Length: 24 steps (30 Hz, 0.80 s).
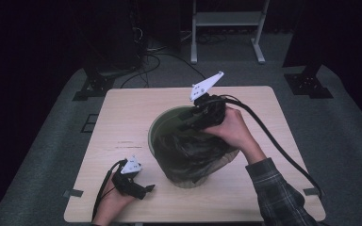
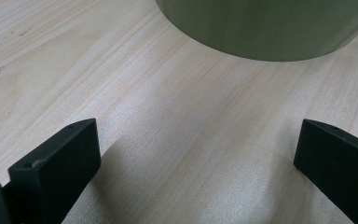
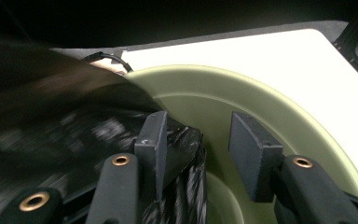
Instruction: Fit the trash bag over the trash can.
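Observation:
A pale green round bin (image 1: 156, 126) stands in the middle of the wooden table (image 1: 122, 113), with a black plastic bag (image 1: 193, 157) bunched over its near side and mouth. My right gripper (image 1: 194, 117) reaches over the bin's far rim, tilted down into it. In the right gripper view its jaws (image 3: 200, 135) stand apart over the green inner wall (image 3: 261, 98); the bag (image 3: 51, 126) lies against the left pad's outer side, and nothing is pressed between the pads. My left gripper (image 1: 147, 189) rests low at the front left, open (image 2: 196, 154), facing the bin's outer wall (image 2: 270, 28).
The right gripper's thick cable (image 1: 275, 139) trails across the table's right side to the front edge. Tape tabs mark the front corners (image 1: 73, 193). Behind the table are a white frame's legs (image 1: 226, 21) and black stand feet (image 1: 94, 84) on the grey floor.

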Tool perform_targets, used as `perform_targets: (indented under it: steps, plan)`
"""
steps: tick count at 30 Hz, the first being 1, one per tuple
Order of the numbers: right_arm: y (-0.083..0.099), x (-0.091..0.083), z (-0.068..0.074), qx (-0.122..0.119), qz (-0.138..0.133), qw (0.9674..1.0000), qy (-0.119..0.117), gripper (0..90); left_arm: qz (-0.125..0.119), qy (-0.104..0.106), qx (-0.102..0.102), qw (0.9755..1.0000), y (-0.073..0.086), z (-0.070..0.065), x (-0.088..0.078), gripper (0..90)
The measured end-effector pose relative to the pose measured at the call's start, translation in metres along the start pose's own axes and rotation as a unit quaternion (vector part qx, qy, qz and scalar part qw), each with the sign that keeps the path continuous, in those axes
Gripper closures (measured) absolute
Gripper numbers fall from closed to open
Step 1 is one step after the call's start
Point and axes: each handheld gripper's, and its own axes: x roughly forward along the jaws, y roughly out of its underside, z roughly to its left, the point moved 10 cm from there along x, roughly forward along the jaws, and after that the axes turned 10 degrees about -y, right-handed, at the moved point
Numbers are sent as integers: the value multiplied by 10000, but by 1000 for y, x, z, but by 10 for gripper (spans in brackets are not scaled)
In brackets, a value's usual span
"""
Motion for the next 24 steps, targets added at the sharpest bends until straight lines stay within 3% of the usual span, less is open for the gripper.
perform_targets:
  steps: [13, 19, 24]
  plan:
    - [29, -58, 1, 157, -680, 9971, 303, 544, 4, 4, -1, 10000, 0, 0, 0, 0]
    - [35, -58, -1, 199, -658, 9972, 299, 522, 5, 3, -2, 10000, 0, 0, 0, 0]
    - [26, -57, -3, 206, -943, 9951, 213, 521, 5, 2, -1, 10000, 0, 0, 0, 0]
